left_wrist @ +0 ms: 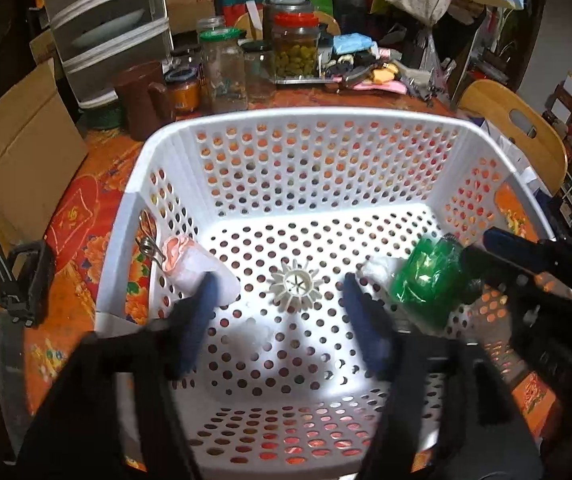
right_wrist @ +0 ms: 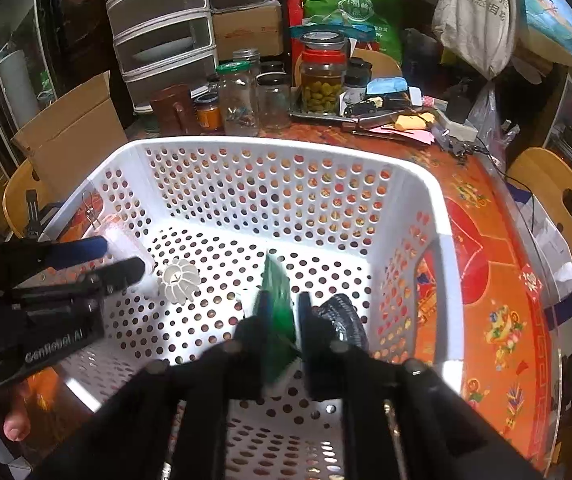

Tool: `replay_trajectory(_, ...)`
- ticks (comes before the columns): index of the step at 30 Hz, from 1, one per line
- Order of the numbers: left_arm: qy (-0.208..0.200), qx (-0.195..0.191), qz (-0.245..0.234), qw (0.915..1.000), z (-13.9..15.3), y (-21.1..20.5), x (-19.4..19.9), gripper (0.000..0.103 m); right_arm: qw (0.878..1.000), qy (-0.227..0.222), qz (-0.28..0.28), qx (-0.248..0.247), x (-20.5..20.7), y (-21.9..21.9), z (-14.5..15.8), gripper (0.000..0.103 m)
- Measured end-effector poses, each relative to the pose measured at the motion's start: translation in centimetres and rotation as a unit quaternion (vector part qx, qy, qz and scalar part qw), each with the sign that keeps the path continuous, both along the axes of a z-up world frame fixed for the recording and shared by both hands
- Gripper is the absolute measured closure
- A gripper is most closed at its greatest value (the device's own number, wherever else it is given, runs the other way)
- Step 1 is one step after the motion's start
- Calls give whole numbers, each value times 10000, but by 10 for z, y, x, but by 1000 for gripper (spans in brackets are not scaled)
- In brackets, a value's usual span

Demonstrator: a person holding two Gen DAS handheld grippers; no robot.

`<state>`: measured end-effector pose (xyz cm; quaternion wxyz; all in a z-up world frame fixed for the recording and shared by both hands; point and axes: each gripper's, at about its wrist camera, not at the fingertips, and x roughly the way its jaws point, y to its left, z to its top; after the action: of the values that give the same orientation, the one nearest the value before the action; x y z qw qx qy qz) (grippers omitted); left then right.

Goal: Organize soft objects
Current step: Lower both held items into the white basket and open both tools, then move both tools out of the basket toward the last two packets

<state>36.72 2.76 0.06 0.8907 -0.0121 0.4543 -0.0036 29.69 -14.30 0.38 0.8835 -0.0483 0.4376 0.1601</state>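
Worktop (right_wrist: 498,264): covered with an orange and red floral cloth; carried the basket at the near side and a crowd of items along the far edge.

Basket (left_wrist: 298,118): white plastic, perforated with round holes on walls and floor; stood on the worktop, open top facing up. A metal clip (left_wrist: 148,246) hung on its left wall.

Cardboard box (left_wrist: 18,156): flaps open, just beside the basket's left side.

Glass jars (right_wrist: 242,100): a cluster behind the basket; one with a red lid (right_wrist: 322,80) held green olives or similar.

Left hand-held gripper (left_wrist: 282,304): inside the basket, fingers spread wide with nothing between them; left fingertip (left_wrist: 206,300) lay against the white packet.

Right hand-held gripper (right_wrist: 284,312): inside the basket at its right side, fingers pressed onto the green packet.

Green packet (left_wrist: 426,276): soft, shiny plastic, pinched edge-on between the right gripper's fingers, low over the basket floor near the right wall; a scrap of white material (left_wrist: 378,270) just beside it.

White packet (left_wrist: 194,268): soft, pink at its far end, resting on the basket floor against the left wall.

White ribbed ball (left_wrist: 294,286): small plastic piece on the basket floor, between the two packets.
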Motion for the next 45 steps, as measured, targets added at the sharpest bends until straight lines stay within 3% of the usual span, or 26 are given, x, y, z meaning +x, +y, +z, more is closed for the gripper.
replay_trajectory(2, -107, -38, 1, 9999, 6, 0, -4, 29, 10000, -42, -19, 31, -2, -2, 2, 55)
replay_trajectory(7, -294, 26, -86, 9995, 18, -2, -18, 27, 9998, -182, -13, 126, -11, -8, 11, 43)
replay_trajectory(11, -467, 32, -188, 9987, 30, -4, -36, 18, 9993, -333, -26, 146, -24, -13, 20, 27)
replay_trajectory(19, -894, 31, -320, 9955, 63, -5, -90, 6, 9980, -611, 12, 145, -63, -28, 34, 6)
replay_trajectory(26, -1202, -28, -363, 9921, 82, -5, -156, 2, 9952, -951, -89, 221, -102, -46, 49, 1)
replay_trajectory(33, -1390, -35, -400, 9895, 86, -2, -208, 1, 9945, -994, -199, 263, -132, -63, 48, 1)
replay_trajectory(39, -1425, -65, -389, 9890, 75, 0, -236, 0, 9946, -977, -254, 226, -155, -71, 38, 1)
replay_trajectory(45, -1220, -184, -291, 9919, 42, 12, -249, 0, 9960, -816, -209, 299, -174, -70, 17, 1)
